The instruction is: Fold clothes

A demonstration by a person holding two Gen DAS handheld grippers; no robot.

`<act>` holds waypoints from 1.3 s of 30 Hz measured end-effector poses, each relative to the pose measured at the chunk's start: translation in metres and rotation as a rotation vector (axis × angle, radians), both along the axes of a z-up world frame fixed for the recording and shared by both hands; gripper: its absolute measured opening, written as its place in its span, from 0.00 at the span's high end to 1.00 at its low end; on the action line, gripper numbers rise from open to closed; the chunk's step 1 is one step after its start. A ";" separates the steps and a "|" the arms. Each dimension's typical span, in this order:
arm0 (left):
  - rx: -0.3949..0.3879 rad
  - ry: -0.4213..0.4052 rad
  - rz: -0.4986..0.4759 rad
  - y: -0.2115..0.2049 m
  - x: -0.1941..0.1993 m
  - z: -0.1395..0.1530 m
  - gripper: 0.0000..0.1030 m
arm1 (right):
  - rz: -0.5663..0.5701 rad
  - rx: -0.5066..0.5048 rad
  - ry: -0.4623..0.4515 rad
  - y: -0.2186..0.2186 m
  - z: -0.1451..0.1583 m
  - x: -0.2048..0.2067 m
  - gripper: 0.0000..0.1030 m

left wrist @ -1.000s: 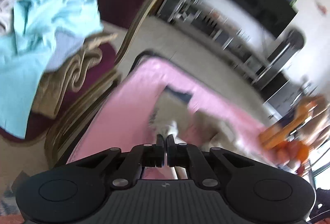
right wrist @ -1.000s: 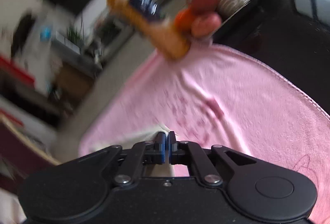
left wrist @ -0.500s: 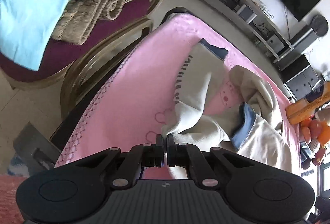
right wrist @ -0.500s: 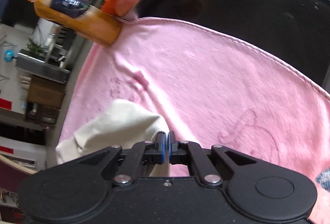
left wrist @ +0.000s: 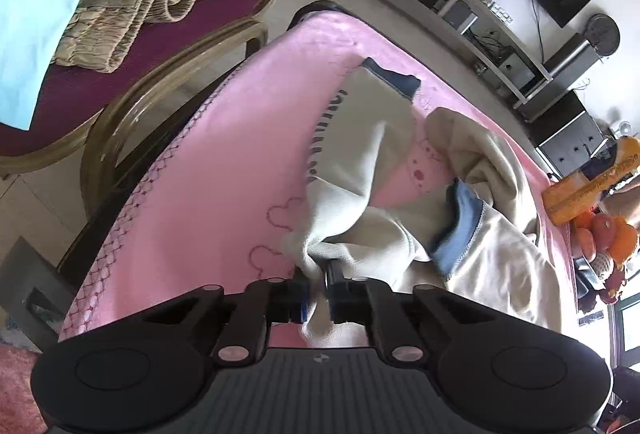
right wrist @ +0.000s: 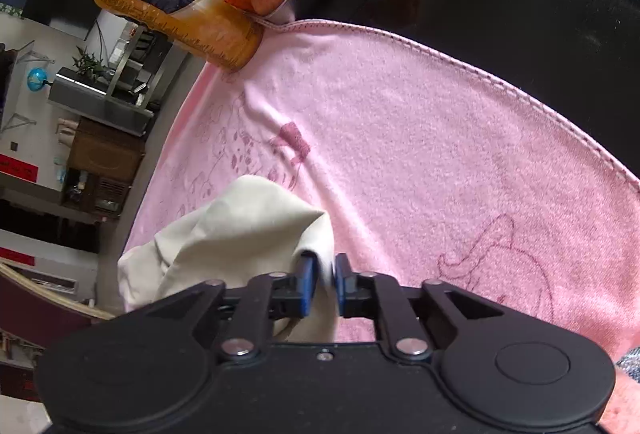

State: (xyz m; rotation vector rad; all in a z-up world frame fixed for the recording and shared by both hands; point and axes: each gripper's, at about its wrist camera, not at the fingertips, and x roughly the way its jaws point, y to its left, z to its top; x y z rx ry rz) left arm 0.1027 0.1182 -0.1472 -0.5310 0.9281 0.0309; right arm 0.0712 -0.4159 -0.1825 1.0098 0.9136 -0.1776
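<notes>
Cream garment pinched by both grippers, over pink blanket.
Left gripper (left wrist: pixel 316 300) clamps a bunched fold of the cream garment (left wrist: pixel 400 194); right gripper (right wrist: pixel 325 286) clamps another fold. Garment sprawls across blanket (right wrist: pixel 400 138) on the worktop, ahead of both.

Just ahead of our left claw (left wrist: pixel 316 300) we see a cream garment (left wrist: pixel 352 202) with blue cuffs and dark lettering, on a pink blanket (left wrist: pixel 224 170) with darker pink outline drawings. Beyond our right claw (right wrist: pixel 323 288), an orange bottle (right wrist: pixel 168 10) wears a dark label.
</notes>
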 end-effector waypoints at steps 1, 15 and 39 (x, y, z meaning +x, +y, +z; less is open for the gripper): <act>0.003 -0.003 -0.002 -0.001 0.000 0.000 0.94 | 0.002 0.004 0.000 0.000 0.000 0.000 0.80; -0.025 0.042 0.018 0.004 0.000 -0.006 0.94 | 0.073 -0.108 0.100 0.016 -0.007 0.010 0.72; -0.018 0.037 0.109 0.015 -0.009 -0.003 0.90 | 0.115 -0.097 0.133 0.026 -0.014 0.016 0.84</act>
